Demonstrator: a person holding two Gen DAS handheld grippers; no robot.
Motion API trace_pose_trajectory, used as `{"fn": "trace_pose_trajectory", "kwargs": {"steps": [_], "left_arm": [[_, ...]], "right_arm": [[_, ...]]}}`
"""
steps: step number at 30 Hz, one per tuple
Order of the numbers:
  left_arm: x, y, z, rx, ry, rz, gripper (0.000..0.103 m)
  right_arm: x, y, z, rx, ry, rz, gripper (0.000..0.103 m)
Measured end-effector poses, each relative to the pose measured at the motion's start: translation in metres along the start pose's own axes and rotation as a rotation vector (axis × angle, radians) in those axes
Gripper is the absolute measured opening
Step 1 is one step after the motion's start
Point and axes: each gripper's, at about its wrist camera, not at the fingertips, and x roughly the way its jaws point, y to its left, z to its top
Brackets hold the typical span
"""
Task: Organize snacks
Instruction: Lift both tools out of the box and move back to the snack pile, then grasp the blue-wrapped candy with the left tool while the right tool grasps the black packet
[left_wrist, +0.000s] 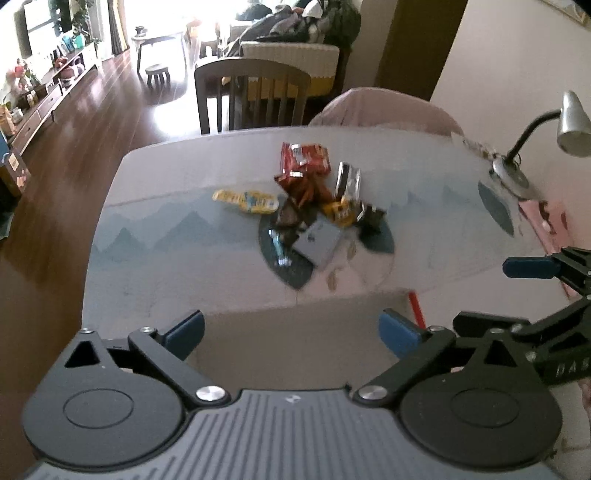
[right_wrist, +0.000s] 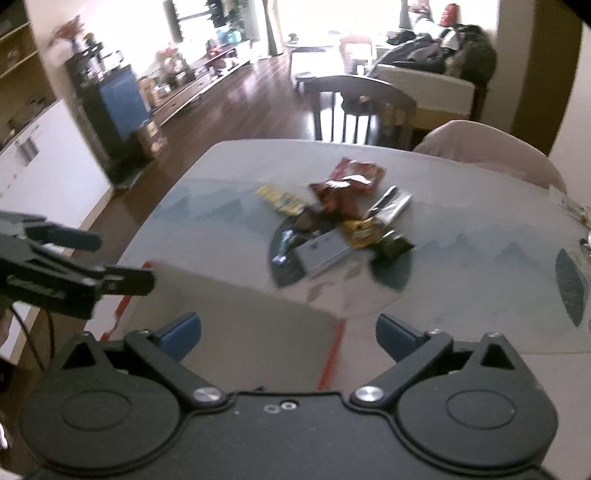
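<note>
A: Entry, wrist views. Landmark for all positions: the grey flat box (left_wrist: 318, 244) lying mid-table on the dark teal patch of the tablecloth.

B: Grippers first. State?

A: Left gripper (left_wrist: 291, 334): both blue pads spread wide apart, released, nothing between them. Right gripper (right_wrist: 289, 334): likewise spread wide, released, nothing between the pads. Both are above the near edge of the table (left_wrist: 155, 266), on the near side of the box and well apart from it.

B: Snacks?

A: All in one loose pile around the box. Red packet (left_wrist: 304, 158) beyond the box, farthest from the grippers. Yellow-and-blue wrapper (left_wrist: 245, 201) beyond the box and to its left, lying flat, a little apart from the rest. Silver-and-black sachet (left_wrist: 348, 181) beyond the box to its right. Yellow packet (left_wrist: 341, 212) just beside the box's far right corner. Dark packet (left_wrist: 373, 218) to the right of the box; touching or not, cannot tell through blur. A small blue-and-silver wrapper (left_wrist: 279, 247) just left of the box.

B: Other things?

A: A desk lamp (left_wrist: 570, 125) far right of the box at the table's edge. Two chairs beyond the far side of the table. A red stripe (right_wrist: 332, 354) runs on the pale surface below the right gripper.
</note>
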Motion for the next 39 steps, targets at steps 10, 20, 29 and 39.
{"fn": "trace_pose_trajectory", "kwargs": {"steps": [10,20,29,39], "left_arm": [[0.043,-0.009,0.080,-0.012,0.066,0.057,0.101],[0.129,0.003,0.125,-0.044,0.192,0.168,0.101],[0.204,0.011,0.130,-0.096,0.311,0.234,0.101],[0.272,0.021,0.119,-0.137,0.468,0.256,0.100]], "right_arm": [[0.032,-0.071,0.065,0.104,0.025,-0.037,0.102],[0.113,-0.118,0.108,0.146,0.131,-0.063,0.101],[0.195,-0.152,0.111,0.239,0.240,-0.085,0.098],[0.253,-0.170,0.109,0.339,0.306,-0.086,0.085]]}}
